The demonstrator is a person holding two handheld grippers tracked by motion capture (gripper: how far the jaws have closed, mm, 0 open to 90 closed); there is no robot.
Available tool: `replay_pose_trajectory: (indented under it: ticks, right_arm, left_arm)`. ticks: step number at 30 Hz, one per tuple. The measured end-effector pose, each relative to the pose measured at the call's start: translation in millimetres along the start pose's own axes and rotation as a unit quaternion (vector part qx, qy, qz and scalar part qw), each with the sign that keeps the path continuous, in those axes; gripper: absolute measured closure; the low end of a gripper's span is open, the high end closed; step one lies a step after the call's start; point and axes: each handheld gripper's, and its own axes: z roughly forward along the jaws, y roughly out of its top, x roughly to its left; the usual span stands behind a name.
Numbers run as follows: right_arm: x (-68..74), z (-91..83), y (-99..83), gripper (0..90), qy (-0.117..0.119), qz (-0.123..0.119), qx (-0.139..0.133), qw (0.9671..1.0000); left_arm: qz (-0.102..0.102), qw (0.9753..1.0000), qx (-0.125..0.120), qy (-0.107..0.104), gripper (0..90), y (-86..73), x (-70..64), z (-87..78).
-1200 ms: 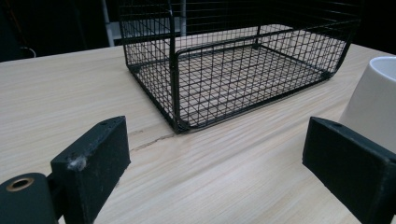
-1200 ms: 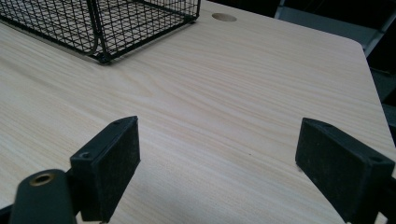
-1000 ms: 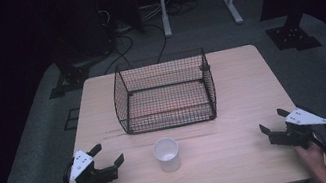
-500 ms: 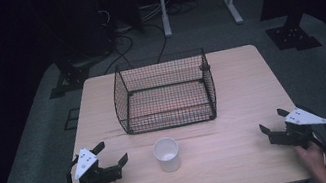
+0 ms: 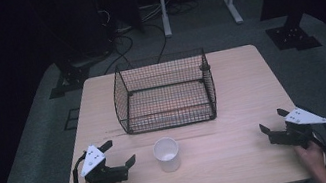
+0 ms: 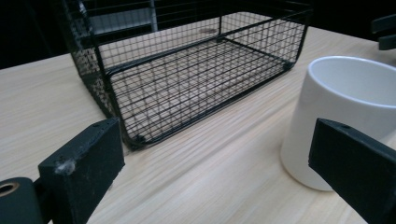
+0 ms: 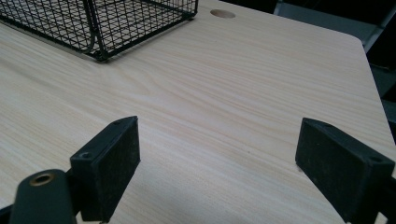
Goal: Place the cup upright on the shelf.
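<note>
I saw a white cup (image 5: 167,154) standing upright near the front of the table (image 5: 246,87), and it looked empty as far as its mouth showed. Behind it, toward the middle, sat a black wire basket (image 5: 165,92) with nothing in it that I could see; a strip of bare wood lay between cup and basket.

My left tool (image 5: 117,155) hovered just left of the cup, jaws spread wide and holding nothing. In the left gripper view the cup (image 6: 343,116) sat beside the right-hand jaw, not between the two, with the basket (image 6: 187,70) farther off.

My right tool (image 5: 272,122) was well off to the right, near the table's right edge, jaws also wide apart and empty. The right gripper view showed bare table (image 7: 233,93) ahead of them, the basket's corner (image 7: 100,28) at the far left.
</note>
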Motion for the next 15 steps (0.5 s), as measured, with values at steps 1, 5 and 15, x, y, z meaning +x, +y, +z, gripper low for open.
replay_pose_trajectory:
  ticks: [1, 5, 15]
  right_arm:
    - [-0.1, -0.1, 0.0, 13.1, -0.001, 0.0, 0.0, 1.0]
    - [-0.1, -0.2, 0.0, 13.1, -0.001, 0.0, -0.001, 1.0]
    - [-0.2, -0.4, -0.2, 13.1, -0.002, 0.002, -0.002, 1.0]
  left_arm:
    - [0.003, 1.0, 0.001, -0.002, 2.7, 0.6, -0.5, -0.2]
    - [0.012, 0.9998, 0.008, -0.013, 2.6, 3.6, -5.1, -1.2]
    - [0.021, 0.9988, 0.011, -0.042, 2.4, 7.4, -14.3, -4.3]
